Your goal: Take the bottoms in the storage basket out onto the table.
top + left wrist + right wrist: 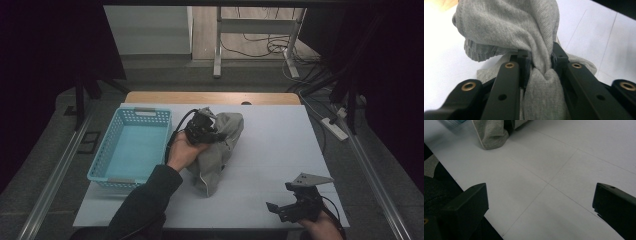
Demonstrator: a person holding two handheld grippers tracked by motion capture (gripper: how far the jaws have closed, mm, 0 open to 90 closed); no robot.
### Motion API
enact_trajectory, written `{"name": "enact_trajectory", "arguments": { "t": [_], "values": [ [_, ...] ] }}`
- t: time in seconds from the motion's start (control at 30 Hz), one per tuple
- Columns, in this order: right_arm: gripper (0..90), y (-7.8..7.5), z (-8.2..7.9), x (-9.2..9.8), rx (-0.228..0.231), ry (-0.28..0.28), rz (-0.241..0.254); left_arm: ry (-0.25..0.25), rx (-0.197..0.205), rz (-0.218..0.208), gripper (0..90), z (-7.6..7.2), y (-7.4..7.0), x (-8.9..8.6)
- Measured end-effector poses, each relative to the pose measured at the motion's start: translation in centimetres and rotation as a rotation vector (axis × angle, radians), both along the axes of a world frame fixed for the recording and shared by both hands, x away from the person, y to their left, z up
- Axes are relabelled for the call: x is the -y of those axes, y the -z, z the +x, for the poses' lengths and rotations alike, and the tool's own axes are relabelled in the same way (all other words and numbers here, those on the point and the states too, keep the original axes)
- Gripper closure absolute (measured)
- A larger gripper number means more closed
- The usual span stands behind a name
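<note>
A crumpled grey garment (223, 150) lies in the middle of the white table (280, 145), one end lifted. My left gripper (212, 131) is shut on that lifted end, just right of the basket. In the left gripper view the black jaws pinch a bunched fold of the grey knit garment (509, 27) at the left gripper (540, 60) tips, and the rest of the cloth bulges above them. My right gripper (280, 197) rests low at the table's front right, open, far from the cloth. Bare table lies between the wide-apart jaws of the right gripper (540, 200), with a garment (491, 135) corner at top left.
A light blue slotted basket (117, 181) stands on the table's left side with nothing showing inside. A wooden strip (210, 97) edges the table at the back. Beyond it are a desk frame and floor cables (260, 47). A power strip (336, 129) lies off the right edge.
</note>
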State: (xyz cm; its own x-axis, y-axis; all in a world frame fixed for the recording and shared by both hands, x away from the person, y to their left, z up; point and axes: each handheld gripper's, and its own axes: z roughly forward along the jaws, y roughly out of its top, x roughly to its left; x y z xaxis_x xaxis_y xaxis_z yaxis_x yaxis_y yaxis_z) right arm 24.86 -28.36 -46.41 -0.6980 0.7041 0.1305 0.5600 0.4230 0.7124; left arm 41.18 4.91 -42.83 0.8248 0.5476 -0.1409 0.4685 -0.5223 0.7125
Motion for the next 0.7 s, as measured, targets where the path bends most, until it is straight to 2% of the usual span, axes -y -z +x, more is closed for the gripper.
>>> {"name": "enact_trajectory", "arguments": {
  "t": [0.1,0.27,0.4,0.53,0.7],
  "values": [
    [0.5,0.0,0.0,0.0,-0.001,0.000,0.001,-0.002,-0.010,0.023,72.8,0.2,1.0,0.3],
    [0.5,0.0,0.0,0.0,0.000,-0.001,0.000,-0.010,-0.034,0.021,72.2,0.5,2.0,0.5],
    [0.5,0.0,0.0,0.0,0.000,-0.001,0.000,-0.012,-0.042,0.020,71.2,0.7,2.3,0.5],
    [0.5,0.0,0.0,0.0,0.000,-0.001,-0.001,-0.009,-0.051,0.045,69.8,0.8,2.6,0.8],
    [0.5,0.0,0.0,0.0,0.001,0.000,-0.001,0.005,-0.096,0.063,65.5,1.0,3.7,1.3]
  ]
}}
